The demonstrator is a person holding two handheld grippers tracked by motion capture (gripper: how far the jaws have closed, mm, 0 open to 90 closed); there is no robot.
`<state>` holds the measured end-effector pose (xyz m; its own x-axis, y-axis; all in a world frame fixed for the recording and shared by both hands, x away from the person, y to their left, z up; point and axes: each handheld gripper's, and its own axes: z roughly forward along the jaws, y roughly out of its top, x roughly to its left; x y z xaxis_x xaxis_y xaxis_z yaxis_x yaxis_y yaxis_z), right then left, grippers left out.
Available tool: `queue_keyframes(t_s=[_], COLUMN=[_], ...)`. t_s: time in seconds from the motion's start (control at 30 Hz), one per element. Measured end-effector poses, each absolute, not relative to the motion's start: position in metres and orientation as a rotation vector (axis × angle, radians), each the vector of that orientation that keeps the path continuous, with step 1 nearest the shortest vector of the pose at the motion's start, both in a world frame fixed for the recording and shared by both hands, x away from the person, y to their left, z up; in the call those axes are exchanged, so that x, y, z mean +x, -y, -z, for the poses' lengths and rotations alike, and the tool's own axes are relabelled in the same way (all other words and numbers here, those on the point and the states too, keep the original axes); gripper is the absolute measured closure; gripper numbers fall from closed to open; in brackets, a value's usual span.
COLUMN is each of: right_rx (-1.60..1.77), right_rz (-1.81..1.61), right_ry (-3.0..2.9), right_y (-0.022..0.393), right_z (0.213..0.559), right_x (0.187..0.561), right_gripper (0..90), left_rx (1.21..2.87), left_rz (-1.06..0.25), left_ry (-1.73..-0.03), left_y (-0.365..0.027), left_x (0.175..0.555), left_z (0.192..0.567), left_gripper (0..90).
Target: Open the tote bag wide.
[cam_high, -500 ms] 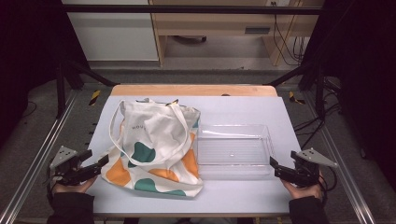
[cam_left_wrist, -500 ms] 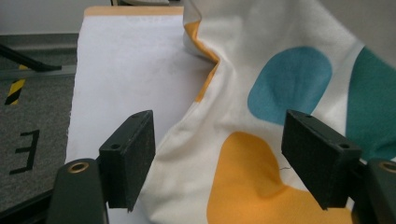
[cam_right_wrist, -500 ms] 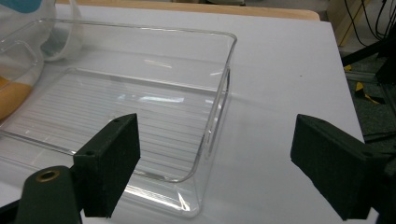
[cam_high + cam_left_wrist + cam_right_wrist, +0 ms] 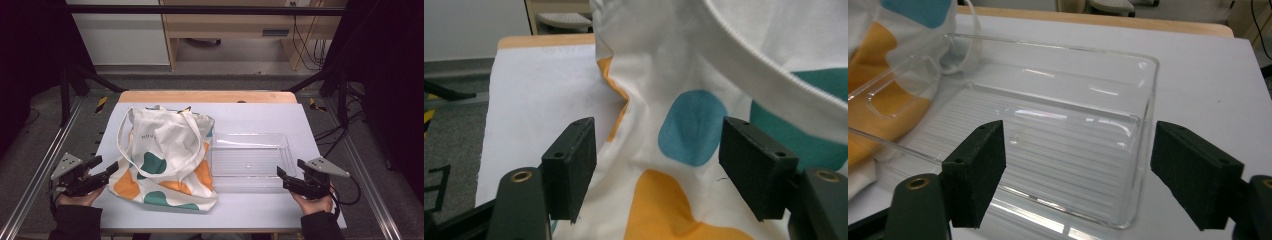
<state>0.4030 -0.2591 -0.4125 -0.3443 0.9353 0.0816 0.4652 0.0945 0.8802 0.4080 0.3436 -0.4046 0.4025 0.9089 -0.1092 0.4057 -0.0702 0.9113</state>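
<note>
Two grippers wide open, nothing held.

Left gripper [image 4: 107,170] parked at the near left table edge, jaws spread and empty (spotted cloth just ahead of the pads in the left gripper view), aimed at the tote bag [image 4: 165,160] lying flat on the white table [image 4: 260,212]. Right gripper [image 4: 282,179] likewise agape, gripping nothing, almost at the near right corner of the clear plastic tray [image 4: 250,162], itself right beside the bag, its left end seemingly touching the cloth.
</note>
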Motion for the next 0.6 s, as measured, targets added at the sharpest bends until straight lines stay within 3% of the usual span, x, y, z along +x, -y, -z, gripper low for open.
queue_keyframes(t_s=[0.6], right_rx=[1.254], right_rz=[-1.337], right_ry=[-1.925], right_y=[0.215], right_z=[0.384], right_x=[0.409], right_gripper=[30.1], left_rx=[1.624], left_rz=[-0.644], left_ry=[-1.11], left_y=[-0.337], left_x=[0.403], left_z=[0.372], left_gripper=[33.8])
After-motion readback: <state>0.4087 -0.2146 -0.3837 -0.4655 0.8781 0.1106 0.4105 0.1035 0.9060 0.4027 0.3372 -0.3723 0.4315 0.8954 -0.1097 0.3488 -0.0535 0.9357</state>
